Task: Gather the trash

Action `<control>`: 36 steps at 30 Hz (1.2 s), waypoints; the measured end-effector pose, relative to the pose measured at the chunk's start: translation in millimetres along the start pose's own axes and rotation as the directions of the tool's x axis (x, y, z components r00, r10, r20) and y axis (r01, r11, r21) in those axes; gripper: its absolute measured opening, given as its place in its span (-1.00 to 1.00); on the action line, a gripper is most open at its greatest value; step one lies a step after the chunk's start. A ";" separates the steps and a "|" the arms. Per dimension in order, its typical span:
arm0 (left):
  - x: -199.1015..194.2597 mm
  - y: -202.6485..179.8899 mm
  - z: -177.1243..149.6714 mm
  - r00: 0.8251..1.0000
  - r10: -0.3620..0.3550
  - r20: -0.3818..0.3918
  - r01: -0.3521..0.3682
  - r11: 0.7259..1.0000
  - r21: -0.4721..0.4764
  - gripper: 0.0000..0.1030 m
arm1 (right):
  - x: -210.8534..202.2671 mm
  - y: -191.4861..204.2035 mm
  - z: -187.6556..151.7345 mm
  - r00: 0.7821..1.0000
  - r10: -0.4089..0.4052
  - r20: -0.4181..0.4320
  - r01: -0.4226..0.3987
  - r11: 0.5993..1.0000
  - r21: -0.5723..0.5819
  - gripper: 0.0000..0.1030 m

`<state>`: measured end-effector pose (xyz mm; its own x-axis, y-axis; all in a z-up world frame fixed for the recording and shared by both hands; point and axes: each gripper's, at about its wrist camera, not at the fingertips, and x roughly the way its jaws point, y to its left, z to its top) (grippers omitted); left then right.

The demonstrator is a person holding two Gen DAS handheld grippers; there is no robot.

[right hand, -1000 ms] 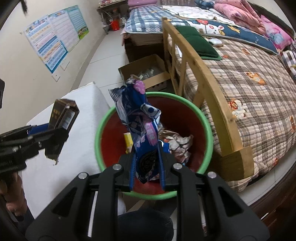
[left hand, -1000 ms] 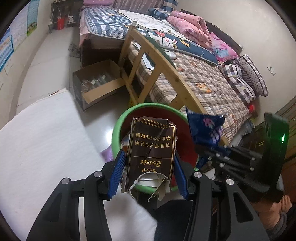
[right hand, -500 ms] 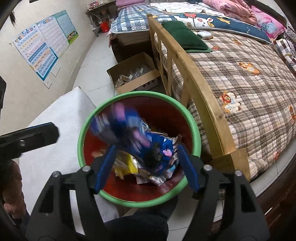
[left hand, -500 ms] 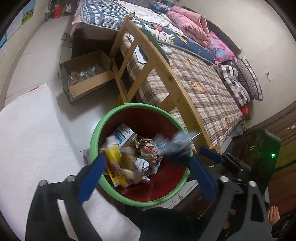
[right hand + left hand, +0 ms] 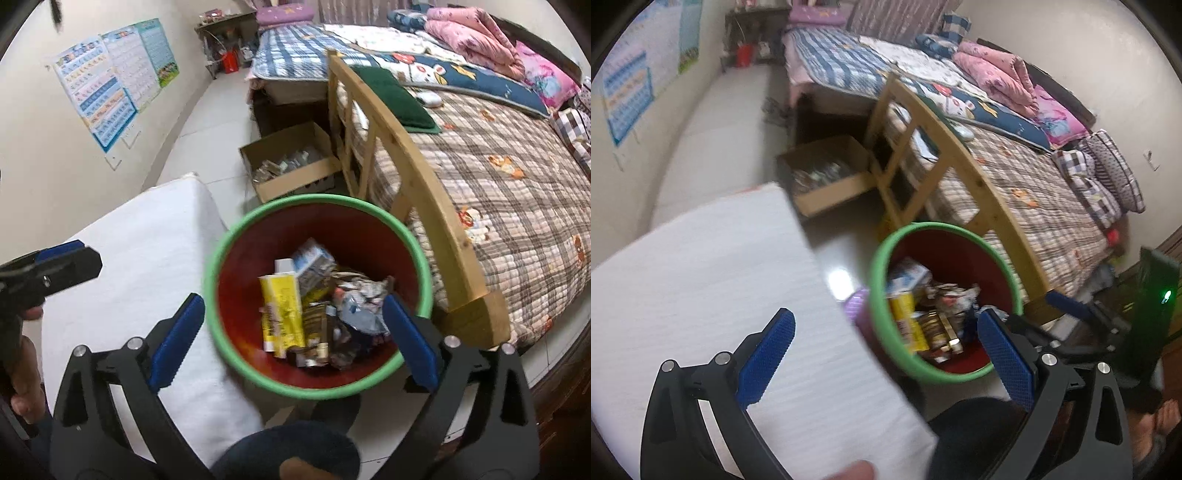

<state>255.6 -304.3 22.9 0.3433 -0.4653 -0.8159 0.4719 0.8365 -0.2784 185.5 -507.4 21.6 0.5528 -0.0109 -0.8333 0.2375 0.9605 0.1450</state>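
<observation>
Left gripper (image 5: 886,354): jaws spread wide, just been opening, nothing between the blue pads (image 5: 766,360). Hangs partly over the white foam mat (image 5: 701,280) and partly over the near rim of the bin.

Right gripper (image 5: 291,336): jaws likewise spread wide, just been opening, nothing gripped. Points down into the bin, with the right-hand pad (image 5: 410,343) over the bin's near rim.

Round bin (image 5: 236,236), green rim and red inside, stands on the pale floor between the mat and the wooden footboard (image 5: 421,206) of the bed. Trash lies loose at the bottom: a yellow carton (image 5: 282,310) on its side, a small white-and-blue milk carton (image 5: 312,264) leaning behind it, a dark brown-and-gold cigarette pack (image 5: 314,325) beside the yellow one, crumpled silvery foil (image 5: 360,291), and a blue snack wrapper (image 5: 360,321) toward the right-hand side. Exact overlap among the pieces too blurred to tell.

Open cardboard box (image 5: 291,166) with packets inside on the floor beyond the bin, just beside the footboard. Plaid quilt (image 5: 517,192) over the bed, dark green cushion (image 5: 391,98) near its foot, pink bedding (image 5: 476,29) piled farther back. Chart posters (image 5: 110,81) on the left wall.

Seen from the right wrist: the left gripper at the left edge above the mat, with the hand (image 5: 22,369) that holds it below.
</observation>
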 end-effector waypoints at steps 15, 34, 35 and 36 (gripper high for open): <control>-158.5 101.5 -113.0 0.911 0.311 0.271 -0.281 0.949 -0.144 0.84 | -54.7 152.5 -53.2 0.990 0.072 0.118 -0.051 0.983 -0.174 0.90; -242.1 141.3 -216.4 0.803 0.503 0.319 -0.402 0.853 -0.333 0.84 | -103.9 229.8 -112.0 0.961 0.135 0.243 -0.072 0.965 -0.251 0.91; -242.5 141.5 -219.3 0.802 0.506 0.318 -0.404 0.851 -0.336 0.84 | -104.5 229.9 -113.9 0.960 0.135 0.245 -0.071 0.965 -0.253 0.91; -243.0 141.1 -221.9 0.800 0.507 0.320 -0.404 0.850 -0.337 0.84 | -105.8 229.6 -116.0 0.958 0.135 0.252 -0.069 0.965 -0.255 0.91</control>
<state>58.5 -9.0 69.4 0.7738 -0.0408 -0.6321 -0.0108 0.9969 -0.0776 88.8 -253.4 81.1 0.7628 0.0494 -0.6447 -0.0126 0.9980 0.0616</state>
